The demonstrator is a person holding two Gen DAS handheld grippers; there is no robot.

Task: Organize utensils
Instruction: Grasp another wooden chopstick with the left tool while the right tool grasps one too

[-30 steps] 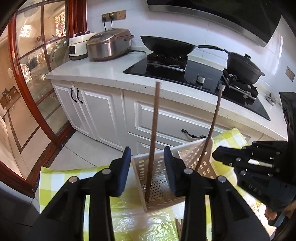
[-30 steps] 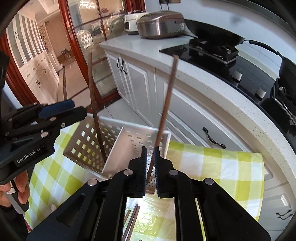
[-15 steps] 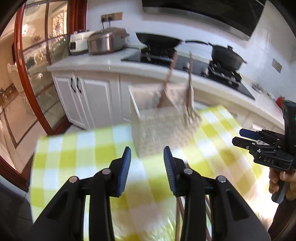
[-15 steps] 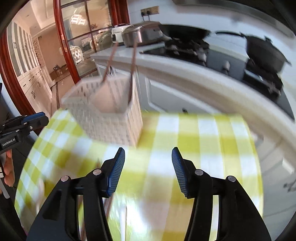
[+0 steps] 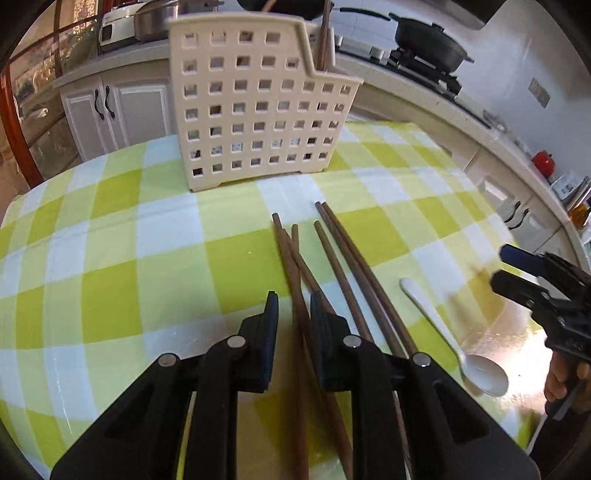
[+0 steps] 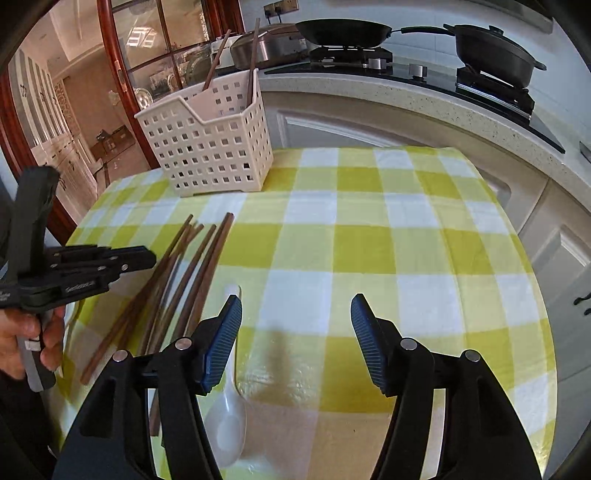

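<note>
A cream perforated utensil basket [image 5: 258,107] stands on the yellow-green checked tablecloth [image 5: 110,258] with two brown chopsticks upright in it; it also shows in the right wrist view [image 6: 210,147]. Several brown chopsticks [image 5: 332,266] lie loose on the cloth; they also show in the right wrist view [image 6: 177,284]. A white spoon [image 5: 454,343] lies to their right, and in the right wrist view [image 6: 229,413] it lies under the left finger. My left gripper [image 5: 293,314] is low over the chopsticks, jaws narrowly open around one or two of them. My right gripper [image 6: 295,314] is wide open and empty.
A kitchen counter [image 6: 406,96] with a hob, a wok [image 6: 343,31], a black pot [image 6: 495,48] and rice cookers runs behind the table. White cabinets stand below it. A glass-and-wood door [image 6: 147,55] is at the left.
Both grippers have drawn back from the basket and come down to the table. The right gripper let go of its chopstick, which now stands in the basket, and opened wide. The left now straddles loose chopsticks.
</note>
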